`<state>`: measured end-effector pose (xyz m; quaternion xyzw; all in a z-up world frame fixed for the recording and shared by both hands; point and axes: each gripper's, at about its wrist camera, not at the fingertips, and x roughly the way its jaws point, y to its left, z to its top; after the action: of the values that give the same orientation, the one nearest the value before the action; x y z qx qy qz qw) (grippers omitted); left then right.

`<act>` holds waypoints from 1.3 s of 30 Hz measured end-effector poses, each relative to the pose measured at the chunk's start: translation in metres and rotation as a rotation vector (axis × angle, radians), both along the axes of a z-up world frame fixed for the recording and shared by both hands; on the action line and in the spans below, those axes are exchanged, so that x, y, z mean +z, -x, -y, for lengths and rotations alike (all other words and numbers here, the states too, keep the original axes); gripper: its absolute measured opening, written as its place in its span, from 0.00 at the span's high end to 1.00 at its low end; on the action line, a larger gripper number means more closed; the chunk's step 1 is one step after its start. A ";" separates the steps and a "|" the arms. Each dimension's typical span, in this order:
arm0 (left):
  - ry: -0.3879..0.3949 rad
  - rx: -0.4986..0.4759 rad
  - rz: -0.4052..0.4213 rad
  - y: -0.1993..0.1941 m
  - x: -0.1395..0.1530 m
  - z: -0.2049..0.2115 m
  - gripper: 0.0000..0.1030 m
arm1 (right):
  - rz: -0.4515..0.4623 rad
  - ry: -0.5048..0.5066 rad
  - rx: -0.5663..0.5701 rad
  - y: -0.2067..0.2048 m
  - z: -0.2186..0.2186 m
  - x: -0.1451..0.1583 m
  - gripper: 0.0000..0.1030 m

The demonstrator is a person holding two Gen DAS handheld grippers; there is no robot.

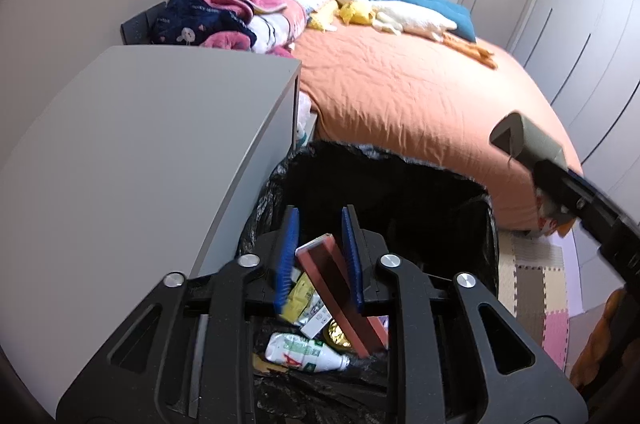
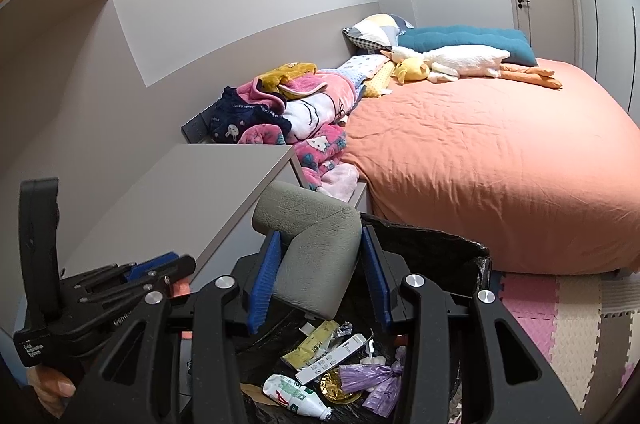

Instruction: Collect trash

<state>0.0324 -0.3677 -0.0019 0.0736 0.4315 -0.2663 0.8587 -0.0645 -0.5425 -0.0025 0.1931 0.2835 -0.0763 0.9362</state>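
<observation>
Both grippers hang over the open mouth of the trash bin (image 1: 472, 184), which fills the lower centre of both views, lined with a black bag.

In the left wrist view, the left gripper (image 1: 322, 256) has its jaws partly apart around a flat reddish-brown box (image 1: 340, 300). The box's long axis runs from upper left to lower right, tilted down into the bin; a gap shows along the left pad, and whether the right pad touches cannot be told. It looks thin, rigid and pale-edged, already sliding toward the litter below.

In the right wrist view, the right gripper (image 2: 320, 276) holds a grey bent tube-like piece (image 2: 312, 248) between its blue pads, jaws at middling width. The elbow points to the upper left, over the bin's near rim. Its surface looks leathery and soft.

Both items likely need only to be released downward.
</observation>
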 end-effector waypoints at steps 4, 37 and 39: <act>-0.025 0.057 0.067 0.001 0.003 -0.005 0.06 | 0.023 0.004 -0.041 0.004 0.003 0.002 0.16; -0.003 0.037 0.098 0.006 0.008 -0.014 0.06 | 0.004 0.001 -0.024 -0.003 -0.004 -0.005 0.16; -0.001 0.034 0.100 0.006 0.009 -0.014 0.06 | 0.004 0.000 -0.023 -0.002 -0.003 -0.005 0.16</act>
<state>0.0259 -0.3540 0.0068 0.0800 0.3896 -0.2473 0.8835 -0.0621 -0.5391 -0.0072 0.1967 0.2796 -0.0867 0.9357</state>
